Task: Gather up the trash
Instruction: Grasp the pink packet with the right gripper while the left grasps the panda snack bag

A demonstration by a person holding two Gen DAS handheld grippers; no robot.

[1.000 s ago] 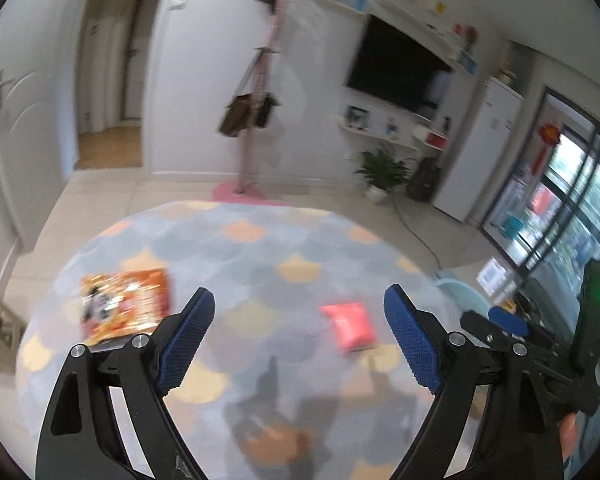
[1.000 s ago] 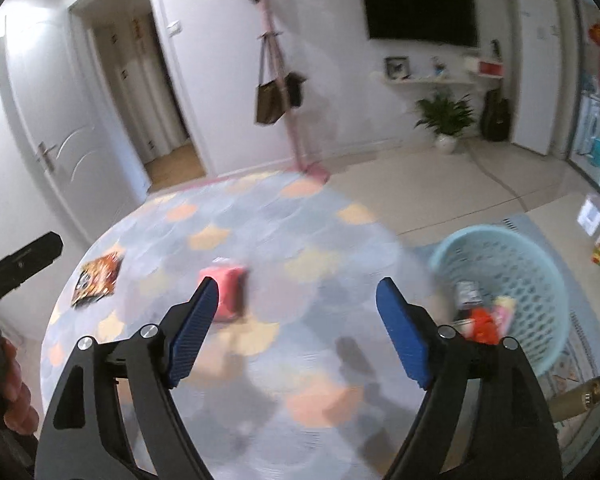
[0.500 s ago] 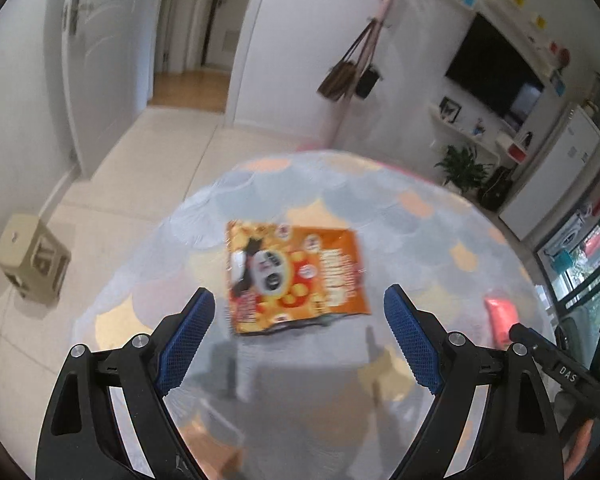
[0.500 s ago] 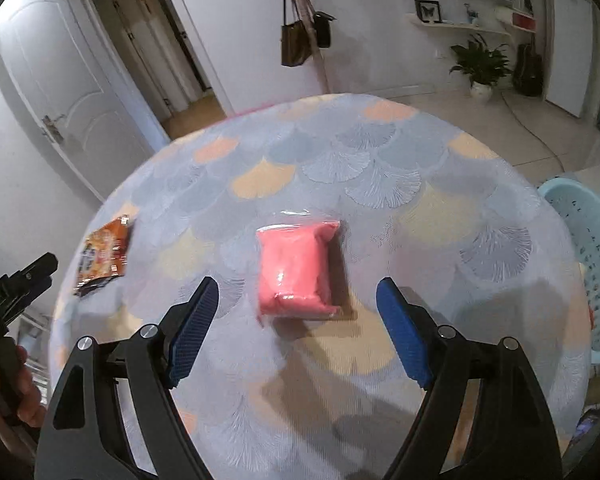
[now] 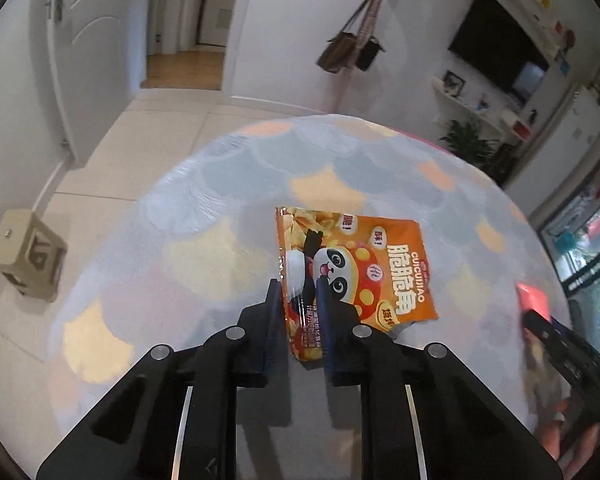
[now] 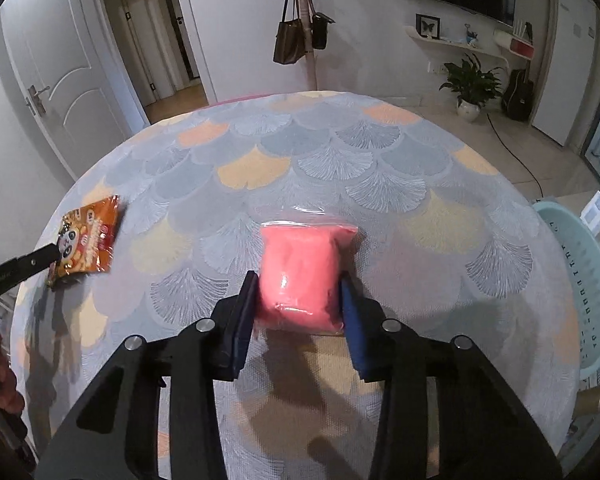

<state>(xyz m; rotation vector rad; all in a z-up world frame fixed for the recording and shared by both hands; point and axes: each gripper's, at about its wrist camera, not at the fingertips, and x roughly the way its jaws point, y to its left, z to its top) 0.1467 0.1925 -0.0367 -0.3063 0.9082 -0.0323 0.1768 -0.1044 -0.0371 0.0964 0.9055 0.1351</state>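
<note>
An orange snack packet with a panda print lies on the round patterned tablecloth. My left gripper is shut on the packet's near left edge. The packet also shows at the left in the right wrist view, with the left gripper's finger on it. A pink plastic bag lies mid-table. My right gripper is shut on the bag's near end, blue pads pressing both sides. The bag's corner shows at the right of the left wrist view.
A pale blue laundry-style basket stands on the floor past the table's right edge. A beige stool stands on the floor to the left. A coat stand with bags, a potted plant and doors are behind the table.
Both grippers moved down and forward onto the table and went from wide open to shut, the left on the orange packet, the right on the pink bag.
</note>
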